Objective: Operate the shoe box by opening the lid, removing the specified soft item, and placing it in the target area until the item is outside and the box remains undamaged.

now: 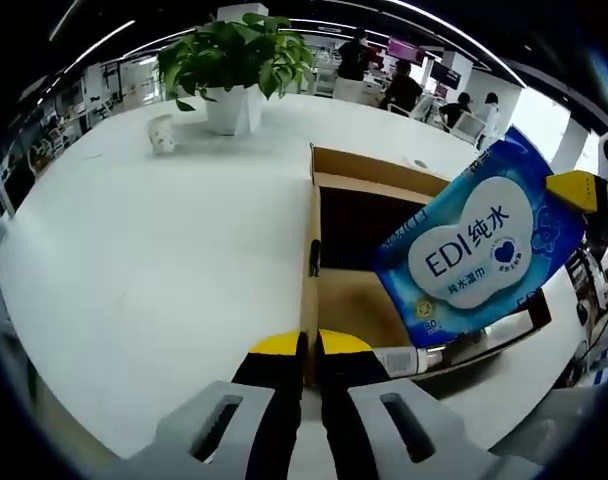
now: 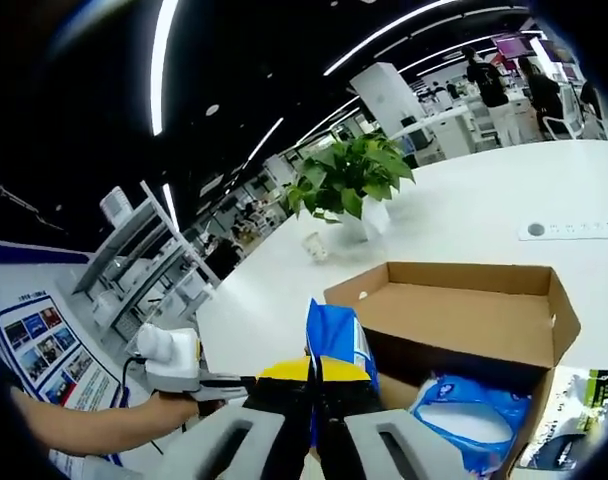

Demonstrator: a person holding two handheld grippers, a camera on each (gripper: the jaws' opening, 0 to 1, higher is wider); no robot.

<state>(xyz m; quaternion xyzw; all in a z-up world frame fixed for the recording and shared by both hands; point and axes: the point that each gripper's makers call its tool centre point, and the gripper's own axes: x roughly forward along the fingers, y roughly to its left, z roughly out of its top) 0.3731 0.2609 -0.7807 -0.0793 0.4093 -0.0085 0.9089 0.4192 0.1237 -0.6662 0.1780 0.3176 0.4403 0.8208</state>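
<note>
White office surface (image 1: pixel 154 250) carries the open cardboard shoe box (image 2: pixel 464 310). Above it, the blue wet-wipes pack (image 1: pixel 474 250) hangs clamped in the right tongs (image 2: pixel 319 385). Left tongs (image 1: pixel 309 350) pinch the box's side wall. A second wipes pack (image 2: pixel 474 415) lies inside; a potted plant (image 1: pixel 234 70) stands beyond.

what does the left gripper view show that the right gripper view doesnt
Left gripper view alone: the printed front of the blue wet-wipe pack held up over the box, and the left gripper clamped on the box's side wall. Right gripper view alone: a second blue wipe pack lying inside the box, and wall shelving. Both share the open brown cardboard shoe box, white table and potted green plant.
</note>
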